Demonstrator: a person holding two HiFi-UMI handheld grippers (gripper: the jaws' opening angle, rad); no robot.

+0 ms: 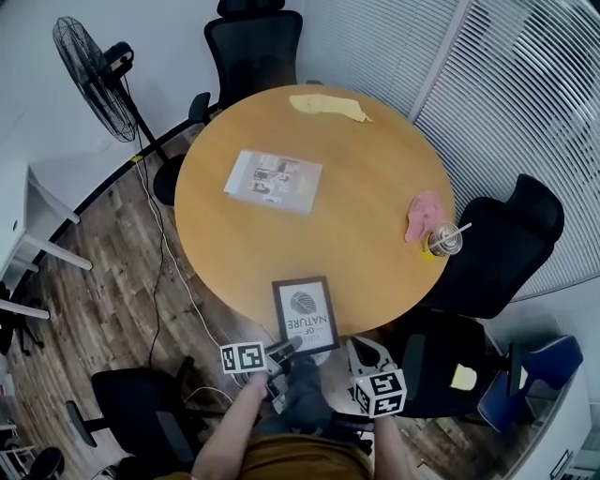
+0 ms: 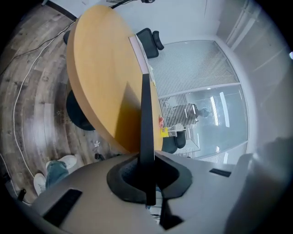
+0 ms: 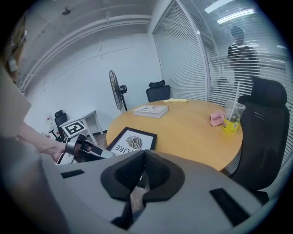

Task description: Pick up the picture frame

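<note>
At the near edge of the table (image 1: 375,150), left gripper (image 2: 147,161) pinches the picture frame (image 1: 306,313) by its overhanging rim, probably the only purchase on something so flat; right gripper (image 3: 143,161) pressed together, empty, just beside. Farther out: book (image 1: 274,180), drink cup (image 1: 442,240).

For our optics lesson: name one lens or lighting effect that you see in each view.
Head view: even light, no glare on the table. Left gripper view: black corners; the picture frame throws a dark shadow on the table. Right gripper view: the blinds bow, a ceiling light glares.
</note>
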